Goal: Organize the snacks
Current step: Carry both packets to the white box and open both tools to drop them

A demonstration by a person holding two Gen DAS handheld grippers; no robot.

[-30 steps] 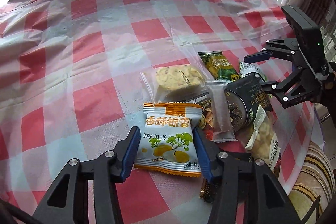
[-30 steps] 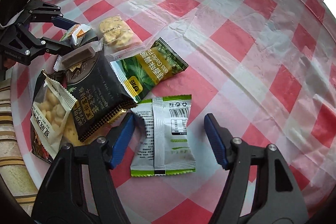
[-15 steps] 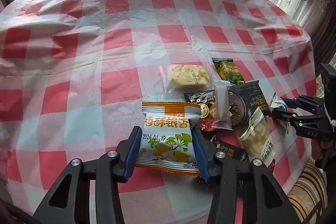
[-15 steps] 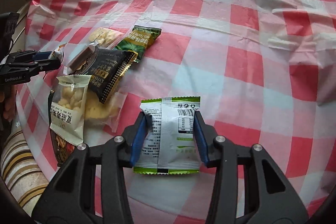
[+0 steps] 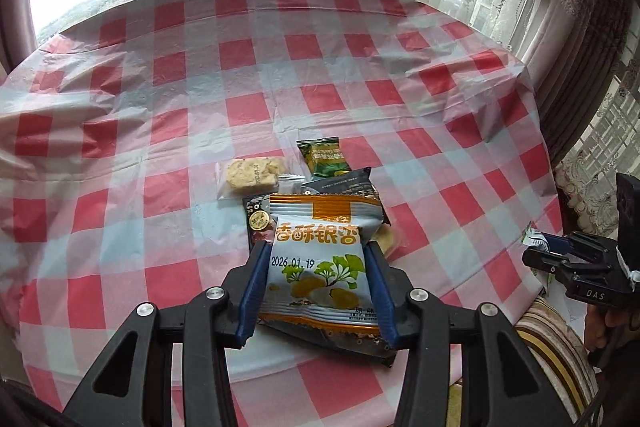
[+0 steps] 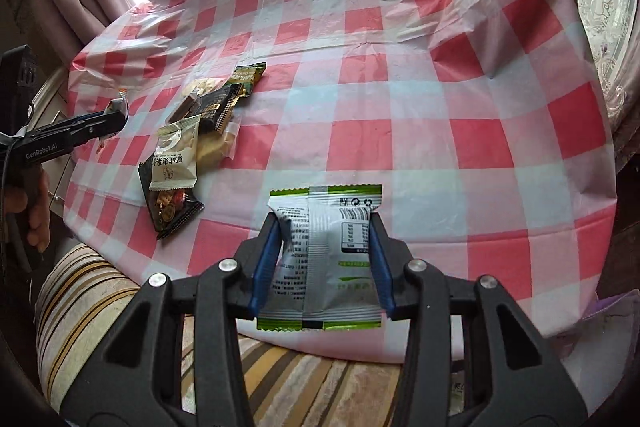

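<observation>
Holding two packets up at once, I was barely started. My left gripper [image 5: 316,291] pinched the orange ginkgo packet [image 5: 320,259], my right gripper [image 6: 323,263] had just closed on the green-and-white packet [image 6: 320,259]. Both hung above the tabletop [image 6: 400,75]; the remaining pile [image 6: 200,131] was still unsorted near its edge.

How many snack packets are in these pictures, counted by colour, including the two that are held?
Clear packets: 3
Black packets: 2
Green packet: 1
Cream packet: 1
Orange-white packet, in left gripper: 1
Grey-green packet, in right gripper: 1
Total: 9
</observation>
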